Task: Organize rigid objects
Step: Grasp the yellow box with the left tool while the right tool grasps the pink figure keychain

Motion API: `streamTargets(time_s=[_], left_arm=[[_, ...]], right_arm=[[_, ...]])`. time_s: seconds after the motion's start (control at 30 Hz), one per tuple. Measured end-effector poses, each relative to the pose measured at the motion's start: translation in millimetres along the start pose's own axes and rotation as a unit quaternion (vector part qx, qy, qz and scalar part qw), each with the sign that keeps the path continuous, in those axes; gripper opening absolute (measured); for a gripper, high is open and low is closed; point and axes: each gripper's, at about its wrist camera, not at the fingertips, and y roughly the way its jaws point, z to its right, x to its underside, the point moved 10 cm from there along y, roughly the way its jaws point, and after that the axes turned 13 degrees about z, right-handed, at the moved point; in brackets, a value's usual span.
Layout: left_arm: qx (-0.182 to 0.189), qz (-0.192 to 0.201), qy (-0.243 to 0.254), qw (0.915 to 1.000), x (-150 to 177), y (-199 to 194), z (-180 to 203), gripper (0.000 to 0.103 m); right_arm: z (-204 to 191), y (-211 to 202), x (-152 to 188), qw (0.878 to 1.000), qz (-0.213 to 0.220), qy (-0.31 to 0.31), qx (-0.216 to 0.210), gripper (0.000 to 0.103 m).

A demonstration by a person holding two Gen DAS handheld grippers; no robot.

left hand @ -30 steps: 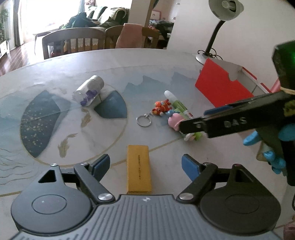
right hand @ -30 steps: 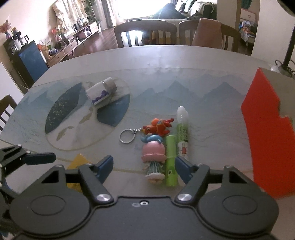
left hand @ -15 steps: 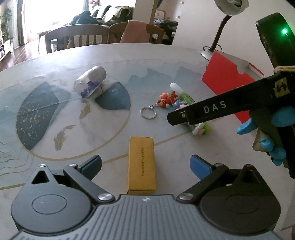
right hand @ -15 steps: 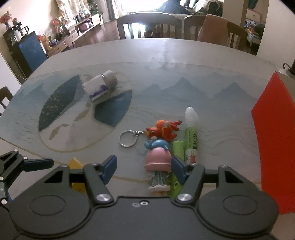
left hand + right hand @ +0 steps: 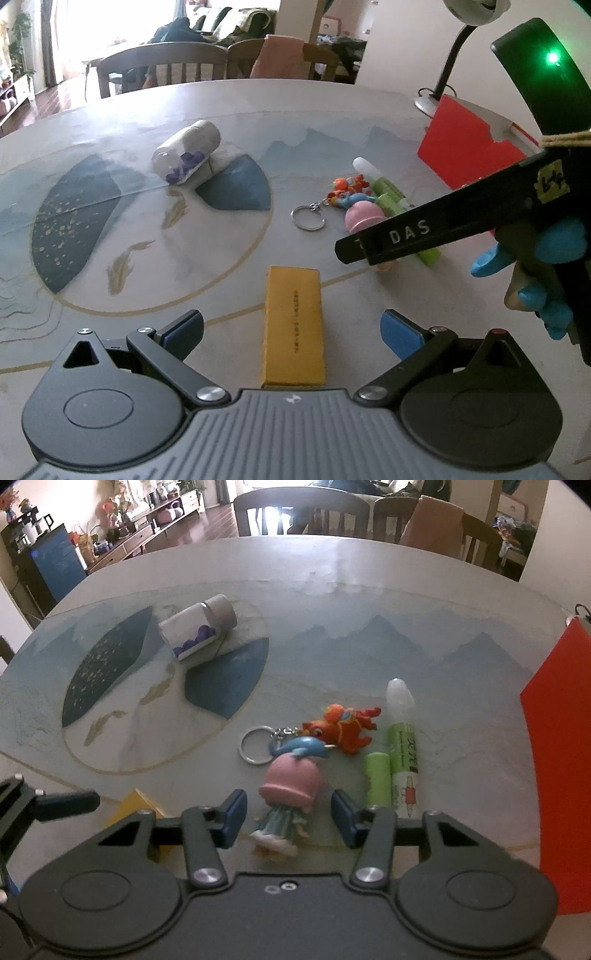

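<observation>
Pink-hatted little plastic doll (image 5: 286, 805) with a blue dolphin on its hat, lying flat on the table (image 5: 332, 627), right between the blue fingers (image 5: 232, 818) of the right gripper (image 5: 288, 818). Fingers closing in now, one on each side of the doll's body, not yet pressing on it. Looks hard and light, likely easy to lift. Round hat probably slippery, so better to pinch the thin body under the hat. Small feet and hands may snap if squeezed too hard.

Orange toy fish (image 5: 341, 729) with a silver key ring (image 5: 256, 744) just past the doll, touching or almost touching the dolphin. Short green stick (image 5: 377, 779) and longer green glue tube with a white cap (image 5: 402, 746) lying side by side, just beside the doll. Might get bumped by the right-side finger.

Long yellow box (image 5: 293, 325) lying flat between the fingers (image 5: 400, 334) of the left gripper (image 5: 291, 332). Fingers wide open, well apart from the box, holding nothing. Looks stiff and light, best pinched across its long sides.

White tube with purple bits inside (image 5: 186, 151) lying on its side farther off. Red box wall (image 5: 461, 147) standing at the table edge, maybe the place for the toys.
</observation>
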Motion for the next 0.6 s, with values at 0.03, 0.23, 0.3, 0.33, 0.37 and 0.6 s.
streamTargets(time_s=[0.03, 0.23, 0.3, 0.33, 0.37, 0.6], left_arm=[[-0.002, 0.0, 0.0, 1.0, 0.8, 0.1, -0.4, 0.102], [-0.014, -0.003, -0.004, 0.9999, 4.1, 2.4, -3.5, 0.093], [-0.017, -0.001, 0.0, 0.9999, 2.6, 1.7, -3.0, 0.084], [-0.014, 0.0, 0.001, 0.9999, 1.8, 1.6, -2.0, 0.082], [-0.012, 0.0, 0.001, 0.9999, 1.3, 1.5, -1.1, 0.077], [-0.016, -0.009, 0.019, 0.9996, -1.4, 1.4, 3.9, 0.038]], right_arm=[[-1.0, 0.7, -0.6, 1.0, 0.001, -0.001, 0.001, 0.049], [-3.2, 2.6, -2.9, 1.0, 0.009, -0.01, 0.012, 0.035], [-2.6, 2.5, -3.1, 1.0, 0.01, -0.008, 0.012, 0.035], [-2.2, 2.4, -3.1, 1.0, 0.011, -0.007, 0.013, 0.035], [-2.1, 2.1, -3.2, 1.0, 0.012, -0.006, 0.014, 0.035], [2.8, -6.8, -2.3, 1.0, 0.014, 0.011, 0.015, 0.035]])
